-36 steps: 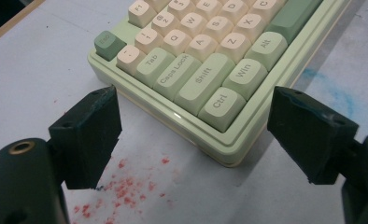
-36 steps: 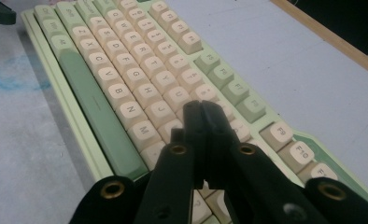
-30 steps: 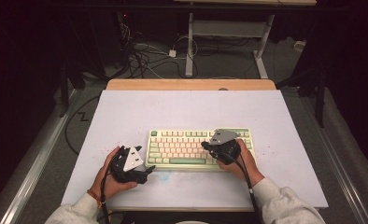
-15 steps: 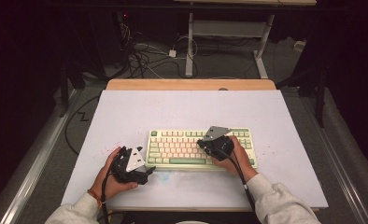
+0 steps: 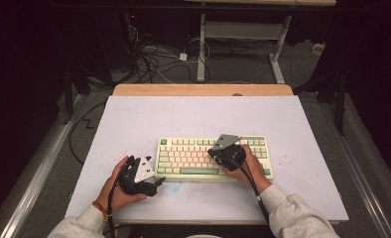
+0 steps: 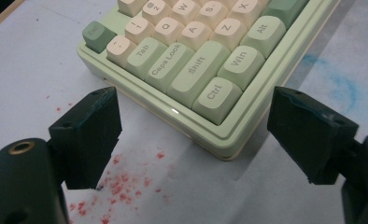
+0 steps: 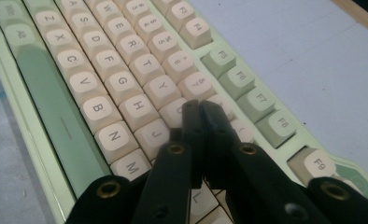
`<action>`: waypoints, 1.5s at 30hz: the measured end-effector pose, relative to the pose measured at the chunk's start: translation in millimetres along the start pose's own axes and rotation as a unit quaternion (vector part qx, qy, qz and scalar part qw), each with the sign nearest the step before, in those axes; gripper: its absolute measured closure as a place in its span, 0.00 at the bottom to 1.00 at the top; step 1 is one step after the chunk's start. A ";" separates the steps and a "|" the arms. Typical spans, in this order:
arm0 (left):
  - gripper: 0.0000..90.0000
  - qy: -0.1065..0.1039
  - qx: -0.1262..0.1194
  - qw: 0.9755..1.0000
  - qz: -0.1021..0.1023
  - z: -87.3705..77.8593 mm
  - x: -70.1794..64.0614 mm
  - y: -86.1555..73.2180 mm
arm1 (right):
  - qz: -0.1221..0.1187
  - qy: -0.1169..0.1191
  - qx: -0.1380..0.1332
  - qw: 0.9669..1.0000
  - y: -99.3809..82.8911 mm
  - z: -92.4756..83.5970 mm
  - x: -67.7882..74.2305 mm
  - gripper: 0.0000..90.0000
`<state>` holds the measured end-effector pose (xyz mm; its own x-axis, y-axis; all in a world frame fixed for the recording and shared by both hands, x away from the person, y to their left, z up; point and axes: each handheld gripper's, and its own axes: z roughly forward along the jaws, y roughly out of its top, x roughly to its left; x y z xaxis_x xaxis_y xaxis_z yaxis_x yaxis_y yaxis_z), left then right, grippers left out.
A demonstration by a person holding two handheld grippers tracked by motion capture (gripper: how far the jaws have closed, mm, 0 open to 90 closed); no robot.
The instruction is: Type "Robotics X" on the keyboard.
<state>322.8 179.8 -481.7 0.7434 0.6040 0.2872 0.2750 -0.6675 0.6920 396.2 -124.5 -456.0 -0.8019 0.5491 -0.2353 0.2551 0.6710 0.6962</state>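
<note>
A pale grey tabletop (image 5: 134, 124) carries everything here, with a strip of bare wood along its far edge. On it, toward the near side and a little right of centre, lies a green and cream keyboard (image 5: 193, 153), its long side running parallel to the near edge. The right tongs (image 5: 217, 154) sit over the middle of the keyboard, the hand behind them resting at the board's near right part; in the right gripper view their two black jaws are clenched together with nothing between them, the tips down at the keys just beside the J and H, though whether they press a key I cannot tell. The left tongs (image 5: 156, 184) rest on the tabletop just beside the keyboard's near left corner; in the left gripper view their jaws are spread wide, released, with the Ctrl corner lying ahead between them and untouched. Small red specks (image 6: 121, 184) dot the tabletop beneath the left jaw, and a faint blue smudge (image 6: 341, 86) marks it near the keyboard's front edge.
</note>
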 end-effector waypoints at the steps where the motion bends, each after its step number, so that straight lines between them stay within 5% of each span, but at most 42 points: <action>1: 0.19 0.001 0.001 1.000 0.000 0.1 0.1 0.0 | 0.001 0.000 -0.002 1.000 0.0 -1.1 -0.3 0.99; 16: 0.19 0.003 0.005 1.000 0.004 0.9 0.7 -0.5 | 0.023 -0.007 -0.032 0.999 -1.9 -11.0 -5.6 0.81; 27: 0.19 0.003 0.008 1.000 -0.001 0.7 1.2 -1.0 | 0.034 -0.032 -0.064 0.997 -7.1 -22.9 -8.0 0.40; 31: 0.20 0.001 0.002 1.000 -0.004 -1.2 2.0 -0.9 | 0.033 -0.059 -0.081 0.994 -10.6 -32.1 -7.5 0.31; 45: 0.23 -0.004 -0.009 1.000 -0.008 -5.7 3.4 -0.4 | 0.028 -0.091 -0.100 0.990 -31.2 -64.1 -5.6 0.27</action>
<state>321.8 184.6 -477.2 0.7440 0.6111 0.2701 0.2762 -0.6494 0.7086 358.0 -180.5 -433.0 -0.6736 0.6764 -0.2981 0.1705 0.5346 0.8277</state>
